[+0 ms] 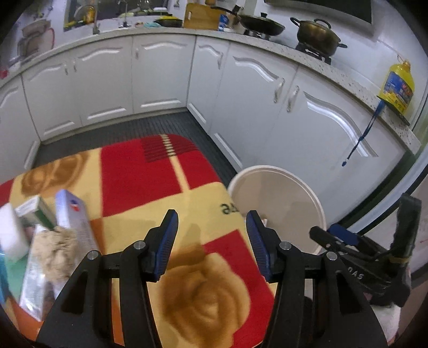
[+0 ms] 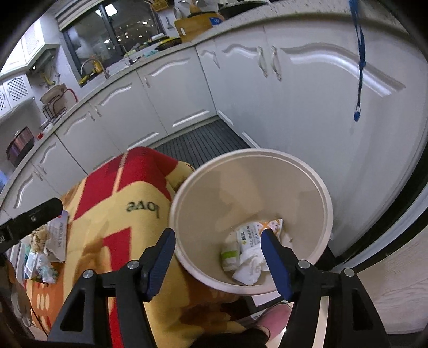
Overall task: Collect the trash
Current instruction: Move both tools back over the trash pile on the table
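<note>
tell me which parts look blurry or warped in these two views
Left wrist: trash pile at the left edge is smeared by blur, cabinets bow from fisheye. Right wrist: bin and its trash are sharp, the mat is soft, the window is dark with light specks.

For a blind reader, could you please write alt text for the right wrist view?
The open right claw hangs empty over a white bin holding crumpled wrappers. Left of the bin lies a red and yellow blanket; white cabinets stand behind.

White cabinet doors (image 1: 160, 77) line the far walls below a speckled countertop (image 1: 347, 80); a lidded pot (image 1: 317, 33) and wok (image 1: 260, 24) on burners, yellow oil bottle (image 1: 398, 85) far right; red-and-yellow patterned rug (image 1: 165, 182) near
</note>
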The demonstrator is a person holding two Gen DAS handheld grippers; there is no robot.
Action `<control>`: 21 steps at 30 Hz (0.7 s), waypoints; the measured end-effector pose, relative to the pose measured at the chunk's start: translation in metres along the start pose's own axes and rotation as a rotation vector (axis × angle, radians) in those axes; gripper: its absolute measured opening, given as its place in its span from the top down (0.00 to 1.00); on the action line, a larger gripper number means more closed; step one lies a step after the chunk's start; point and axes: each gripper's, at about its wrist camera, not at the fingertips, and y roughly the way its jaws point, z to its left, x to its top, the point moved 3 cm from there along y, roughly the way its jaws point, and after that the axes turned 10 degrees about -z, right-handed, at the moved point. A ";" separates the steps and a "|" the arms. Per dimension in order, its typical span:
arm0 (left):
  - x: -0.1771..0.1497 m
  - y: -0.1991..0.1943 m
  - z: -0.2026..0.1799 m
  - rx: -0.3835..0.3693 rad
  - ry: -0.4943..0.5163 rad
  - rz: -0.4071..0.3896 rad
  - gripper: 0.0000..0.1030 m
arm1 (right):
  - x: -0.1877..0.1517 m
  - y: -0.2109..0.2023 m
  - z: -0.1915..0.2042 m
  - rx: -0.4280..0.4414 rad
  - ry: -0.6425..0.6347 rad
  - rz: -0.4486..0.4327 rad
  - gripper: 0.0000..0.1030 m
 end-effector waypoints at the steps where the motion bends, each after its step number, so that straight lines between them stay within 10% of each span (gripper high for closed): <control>1: 0.000 -0.005 0.003 0.007 0.001 -0.010 0.50 | 0.002 -0.003 0.005 0.004 -0.005 -0.007 0.36; 21: -0.024 -0.102 0.107 0.207 -0.027 -0.135 0.39 | 0.008 -0.033 0.151 0.155 -0.213 -0.079 0.25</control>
